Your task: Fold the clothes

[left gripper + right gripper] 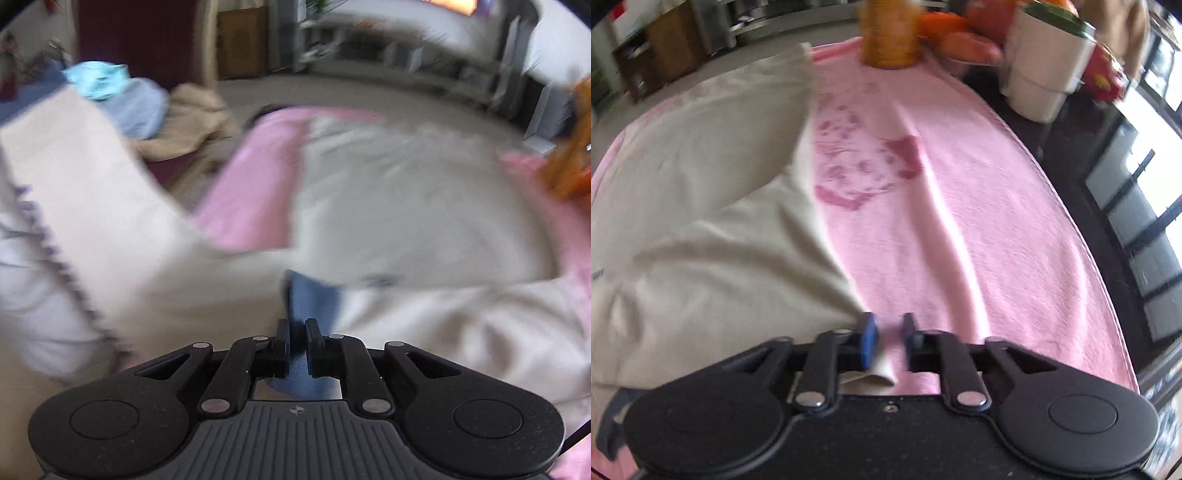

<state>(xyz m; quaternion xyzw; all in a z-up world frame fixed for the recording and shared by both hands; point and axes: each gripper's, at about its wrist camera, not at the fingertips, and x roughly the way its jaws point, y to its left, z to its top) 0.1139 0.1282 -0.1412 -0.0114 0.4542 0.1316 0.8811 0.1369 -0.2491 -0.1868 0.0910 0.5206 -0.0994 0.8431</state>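
Note:
A pale cream garment lies spread on a pink towel. My left gripper is shut on a blue part of that garment, which fills the narrow gap between its fingers. In the right wrist view the same garment covers the left half of the pink towel. My right gripper points down at the garment's near right corner. That corner lies against the blue-padded left finger. The other finger stands a little apart, with pink towel showing in the gap.
A cream cloth with purple edging fills the left, and a pile of blue and beige clothes lies behind it. At the towel's far end stand an orange jar, a bowl of fruit and a white container. The dark table edge runs along the right.

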